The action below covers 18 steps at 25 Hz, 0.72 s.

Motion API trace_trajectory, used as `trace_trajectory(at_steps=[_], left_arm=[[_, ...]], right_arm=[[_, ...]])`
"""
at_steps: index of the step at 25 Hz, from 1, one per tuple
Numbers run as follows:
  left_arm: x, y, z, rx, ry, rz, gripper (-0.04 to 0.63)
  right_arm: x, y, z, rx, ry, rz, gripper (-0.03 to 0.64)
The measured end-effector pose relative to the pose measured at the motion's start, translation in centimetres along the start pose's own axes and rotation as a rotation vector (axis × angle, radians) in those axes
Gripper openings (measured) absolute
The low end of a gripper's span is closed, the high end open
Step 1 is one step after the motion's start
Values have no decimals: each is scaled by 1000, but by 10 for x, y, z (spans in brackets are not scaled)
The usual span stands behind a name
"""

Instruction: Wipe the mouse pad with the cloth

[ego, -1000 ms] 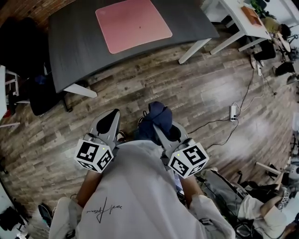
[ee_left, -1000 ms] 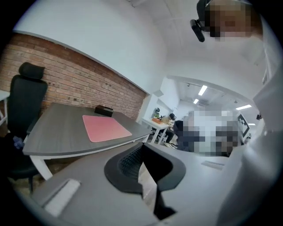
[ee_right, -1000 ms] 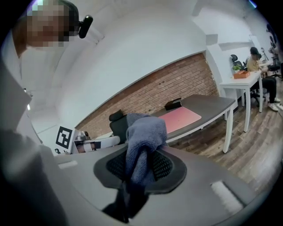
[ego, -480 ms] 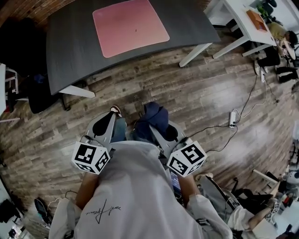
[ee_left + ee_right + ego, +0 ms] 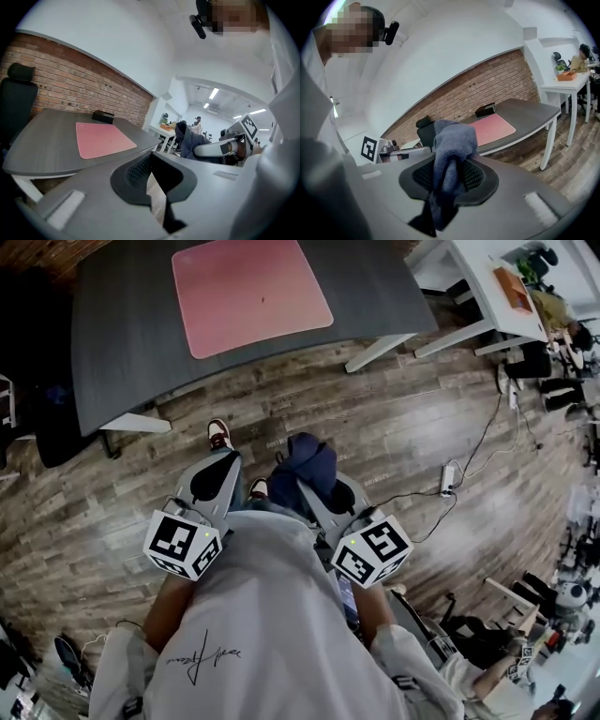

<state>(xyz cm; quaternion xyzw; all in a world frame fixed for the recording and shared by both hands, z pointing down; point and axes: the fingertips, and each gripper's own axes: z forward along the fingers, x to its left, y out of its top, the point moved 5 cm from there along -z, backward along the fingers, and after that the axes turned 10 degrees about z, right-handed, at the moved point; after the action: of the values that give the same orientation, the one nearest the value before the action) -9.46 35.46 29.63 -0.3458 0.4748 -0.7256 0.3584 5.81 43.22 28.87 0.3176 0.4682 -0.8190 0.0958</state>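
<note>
Right claw [image 5: 449,174] is clamped on the blue cloth [image 5: 453,140], which bunches up above its jaws. Left claw [image 5: 152,177] is closed and empty. Both hang over the wooden floor [image 5: 375,409], apart from the desk [image 5: 122,343], where the pink mouse pad [image 5: 248,292] lies mid-desk.

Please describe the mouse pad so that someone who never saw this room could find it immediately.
Look for the dark grey desk in front of the brick wall. On its top lies the mouse pad, a flat sheet. It is the only pink thing there; the small box behind it is black.
</note>
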Motion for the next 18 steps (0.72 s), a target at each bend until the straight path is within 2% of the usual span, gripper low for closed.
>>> trace_trajectory(at_steps=[4, 11, 18], left_arm=[[18, 16, 17, -2, -82, -1, 17], [73, 37, 48, 5, -122, 26, 17], [129, 74, 75, -30, -206, -9, 17]], right_arm=[[-6, 22, 26, -15, -26, 5, 98], [-14, 56, 73, -39, -57, 22, 98], [-20, 98, 123, -67, -123, 30, 97]])
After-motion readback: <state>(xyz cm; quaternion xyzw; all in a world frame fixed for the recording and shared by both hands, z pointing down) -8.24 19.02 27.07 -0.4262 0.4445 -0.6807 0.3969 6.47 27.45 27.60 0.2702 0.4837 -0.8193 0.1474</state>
